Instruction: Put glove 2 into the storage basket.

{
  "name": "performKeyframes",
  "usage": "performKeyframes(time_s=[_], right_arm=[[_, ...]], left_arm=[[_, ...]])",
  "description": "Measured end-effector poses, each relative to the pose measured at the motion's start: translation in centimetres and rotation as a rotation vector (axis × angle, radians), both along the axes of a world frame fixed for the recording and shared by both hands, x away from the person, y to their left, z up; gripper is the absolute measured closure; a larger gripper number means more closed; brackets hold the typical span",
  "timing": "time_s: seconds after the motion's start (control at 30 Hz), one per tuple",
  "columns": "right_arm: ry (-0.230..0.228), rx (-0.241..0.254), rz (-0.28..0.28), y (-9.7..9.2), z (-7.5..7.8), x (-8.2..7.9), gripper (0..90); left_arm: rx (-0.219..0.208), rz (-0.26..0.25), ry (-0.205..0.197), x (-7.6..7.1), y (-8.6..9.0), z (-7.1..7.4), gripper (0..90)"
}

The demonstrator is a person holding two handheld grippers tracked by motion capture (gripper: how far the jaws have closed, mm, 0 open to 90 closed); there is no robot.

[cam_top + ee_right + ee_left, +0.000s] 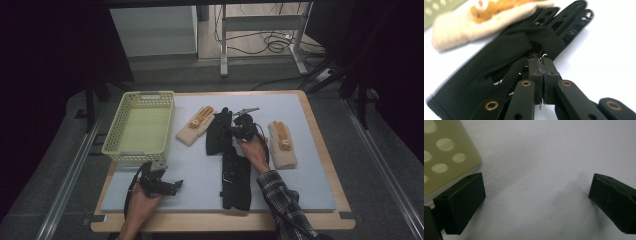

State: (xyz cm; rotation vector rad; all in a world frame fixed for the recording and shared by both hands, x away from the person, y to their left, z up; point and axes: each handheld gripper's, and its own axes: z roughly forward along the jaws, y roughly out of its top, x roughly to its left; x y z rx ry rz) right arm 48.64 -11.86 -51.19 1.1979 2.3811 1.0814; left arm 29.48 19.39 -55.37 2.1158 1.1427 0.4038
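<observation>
Right claw [543, 75] clenched on a fold of the far black glove [499, 60], beside a cream mitten [461, 30]; left claw [536, 202] released over the bare bench [549, 150] near the basket [444, 152]

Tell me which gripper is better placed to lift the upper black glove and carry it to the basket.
Right. The right gripper is already shut on the upper black glove. The left gripper stands open over bare mat near the basket, holding nothing and apart from the glove.

Black glove [499, 65], pale-yellow basket [140, 127]
</observation>
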Motion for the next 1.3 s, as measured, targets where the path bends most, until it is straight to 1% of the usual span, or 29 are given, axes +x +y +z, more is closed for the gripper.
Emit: performKeyframes(time_s=[0.1, 0.2, 0.37, 0.4, 0.43, 0.57, 0.6, 0.63, 0.67, 0.7, 0.8, 0.87, 0.93, 0.97, 1.0, 1.03, 1.07, 1.17, 1.2, 1.23, 1.27, 1.3], right_arm=[[-0.021, 0.021, -0.03, -1.1, 1.2, 0.4, 87.0], [-0.039, 0.012, -0.053, -2.5, 2.2, 0.5, 87.0], [-0.066, 0.007, -0.089, -5.1, 3.9, 0.4, 87.0], [-0.066, 0.007, -0.089, -5.1, 3.9, 0.4, 87.0], [-0.071, 0.0, -0.102, -6.1, 4.6, 0.1, 87.0], [-0.083, -0.043, -0.116, -8.1, 5.9, -0.8, 87.0], [-0.083, -0.043, -0.116, -8.1, 5.9, -0.8, 87.0], [-0.095, -0.064, -0.125, -9.0, 6.6, -1.4, 87.0], [-0.095, -0.064, -0.125, -9.0, 6.6, -1.4, 87.0], [-0.113, -0.102, -0.137, -9.9, 7.2, -2.0, 86.9], [-0.114, -0.125, -0.148, -10.5, 7.6, -2.5, 86.9], [-0.11, -0.126, -0.15, -10.6, 7.6, -2.6, 86.8], [-0.092, -0.13, -0.142, -10.1, 6.9, -2.6, 86.5], [-0.092, -0.13, -0.142, -10.1, 6.9, -2.6, 86.5], [-0.084, -0.121, -0.129, -9.4, 6.3, -2.6, 85.9], [-0.081, -0.118, -0.12, -8.9, 6.1, -2.6, 85.6], [-0.081, -0.118, -0.12, -8.9, 6.1, -2.6, 85.6], [-0.074, -0.101, -0.089, -7.0, 5.6, -2.6, 84.9], [-0.066, -0.085, -0.063, -5.8, 5.5, -2.6, 84.2], [-0.064, -0.077, -0.052, -5.2, 5.5, -2.7, 83.8], [-0.064, -0.077, -0.052, -5.2, 5.5, -2.7, 83.8], [-0.057, -0.065, -0.022, -3.8, 5.3, -2.7, 77.8]], left_arm=[[0.0, 0.0, 0.0, 0.0, 0.0, 0.0, 1.1], [0.0, 0.0, 0.0, 0.0, 0.0, 0.0, 1.1], [0.001, 0.0, 0.001, 0.0, 0.0, 0.0, 1.1], [0.001, 0.0, 0.001, 0.0, 0.0, 0.0, 1.1], [0.0, 0.0, 0.0, 0.0, 0.0, 0.0, 1.1], [0.0, 0.0, 0.0, 0.0, 0.0, 0.0, 1.1], [0.0, 0.0, 0.0, 0.0, 0.0, 0.0, 1.1], [0.0, 0.0, 0.001, 0.0, 0.0, 0.0, 1.1], [0.0, 0.0, 0.001, 0.0, 0.0, 0.0, 1.1], [0.0, 0.0, 0.001, 0.0, 0.0, 0.0, 1.1], [0.0, 0.0, 0.001, 0.0, 0.0, 0.0, 1.1], [0.0, 0.0, 0.001, 0.0, 0.0, 0.0, 1.1], [0.0, 0.0, 0.001, 0.0, 0.0, 0.0, 1.1], [0.0, 0.0, 0.001, 0.0, 0.0, 0.0, 1.0], [0.0, 0.0, 0.001, 0.0, 0.0, 0.0, 1.1], [0.0, 0.0, 0.001, 0.0, 0.0, 0.0, 1.1], [0.0, 0.0, 0.001, 0.0, 0.0, 0.0, 1.1], [0.0, 0.0, 0.001, 0.0, 0.0, 0.0, 1.1], [0.001, 0.0, 0.001, 0.0, 0.0, 0.0, 1.1], [0.001, 0.0, 0.001, 0.0, 0.0, 0.0, 1.1], [0.001, 0.0, 0.001, 0.0, 0.0, 0.0, 1.1], [0.001, 0.0, 0.001, 0.0, 0.0, 0.0, 1.1]])
